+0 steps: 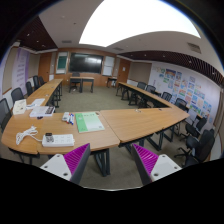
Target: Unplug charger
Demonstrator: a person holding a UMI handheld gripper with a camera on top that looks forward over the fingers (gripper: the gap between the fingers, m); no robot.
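Note:
My gripper (112,165) is open and empty, its two purple-padded fingers (78,160) spread wide and held well above the floor, short of the tables. A white power strip (57,140) lies at the near edge of the wooden table (120,120) ahead and to the left, with white cables (28,134) and a white charger-like block (22,131) beside it. The strip is beyond my left finger, some way off. I cannot tell which plug sits in the strip.
A green sheet (89,122) and small white items lie on the table. Tables form a U-shape with black chairs (195,145) on the right and along the left. A dark screen (85,62) hangs on the far wall. Carpet floor lies between the fingers.

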